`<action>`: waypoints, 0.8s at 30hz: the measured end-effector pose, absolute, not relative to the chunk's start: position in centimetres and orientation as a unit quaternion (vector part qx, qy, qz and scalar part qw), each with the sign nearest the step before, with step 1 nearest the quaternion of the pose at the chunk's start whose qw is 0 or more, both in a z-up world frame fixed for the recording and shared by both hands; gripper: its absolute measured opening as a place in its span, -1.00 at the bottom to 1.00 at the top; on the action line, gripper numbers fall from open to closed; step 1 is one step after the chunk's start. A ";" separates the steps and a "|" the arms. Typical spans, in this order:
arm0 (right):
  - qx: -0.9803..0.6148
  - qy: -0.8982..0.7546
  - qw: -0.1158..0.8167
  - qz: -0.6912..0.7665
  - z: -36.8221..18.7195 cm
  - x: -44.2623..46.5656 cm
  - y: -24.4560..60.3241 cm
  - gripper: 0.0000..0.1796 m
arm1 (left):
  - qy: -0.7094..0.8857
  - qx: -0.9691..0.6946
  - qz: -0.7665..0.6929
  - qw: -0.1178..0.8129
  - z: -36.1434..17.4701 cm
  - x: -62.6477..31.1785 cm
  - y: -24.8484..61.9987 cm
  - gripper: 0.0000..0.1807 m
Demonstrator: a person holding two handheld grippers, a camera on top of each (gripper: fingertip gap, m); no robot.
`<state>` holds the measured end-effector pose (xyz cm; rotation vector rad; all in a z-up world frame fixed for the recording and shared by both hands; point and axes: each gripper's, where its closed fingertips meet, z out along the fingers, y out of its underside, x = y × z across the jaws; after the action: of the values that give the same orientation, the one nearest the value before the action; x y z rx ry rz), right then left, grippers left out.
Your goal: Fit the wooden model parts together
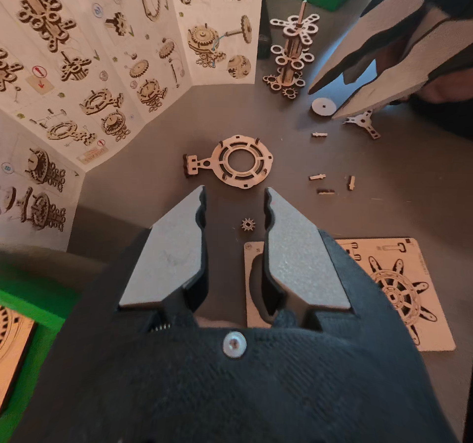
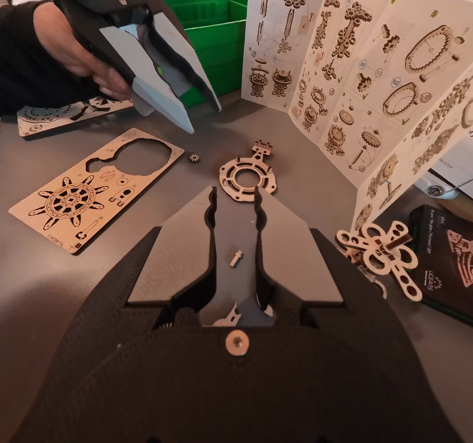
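Both jaws stand apart and empty: the left gripper [image 1: 235, 192] hangs near a flat pale plywood ring plate with a slotted handle [image 1: 238, 160], the right gripper [image 2: 235, 192] over a small wooden peg [image 2: 235, 258] on the grey table [image 2: 294, 149]. A tiny dark toothed wooden gear [image 1: 248, 224] lies just short of the ring. Light, stiff and thin, the ring would likely snap at its spokes; the solid outer rim seems the safest hold. Several upright pegs on it are too small to count reliably.
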<state>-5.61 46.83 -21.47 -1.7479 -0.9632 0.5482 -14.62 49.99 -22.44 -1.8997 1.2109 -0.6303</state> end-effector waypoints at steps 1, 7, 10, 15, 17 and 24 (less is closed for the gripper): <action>-0.726 -0.401 0.510 0.229 -21.5 -5.8 46.9 -0.71 | 0.473 -0.746 -0.252 0.396 -22.3 -14.8 50.1 -0.55; -0.727 -0.419 0.499 0.218 -22.1 -6.6 46.8 -0.71 | 0.481 -0.761 -0.237 0.365 -24.4 -15.3 50.2 -0.54; -0.731 -0.419 0.495 0.211 -22.5 -6.5 47.0 -0.71 | 0.494 -0.758 -0.209 0.371 -25.0 -15.3 50.3 -0.55; -0.732 -0.414 0.500 0.206 -22.4 -6.2 47.3 -0.72 | 0.504 -0.761 -0.204 0.354 -26.0 -15.1 49.9 -0.54; -0.734 -0.412 0.500 0.204 -22.4 -6.0 47.3 -0.72 | 0.504 -0.763 -0.200 0.350 -26.3 -15.2 50.0 -0.54; -0.727 -0.410 0.515 0.194 -21.7 -5.7 47.3 -0.72 | 0.517 -0.766 -0.167 0.343 -27.3 -15.6 50.4 -0.57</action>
<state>-5.66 47.27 -21.67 -1.7468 -0.9855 0.4665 -15.59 50.37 -27.29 -1.9914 1.3429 -0.4348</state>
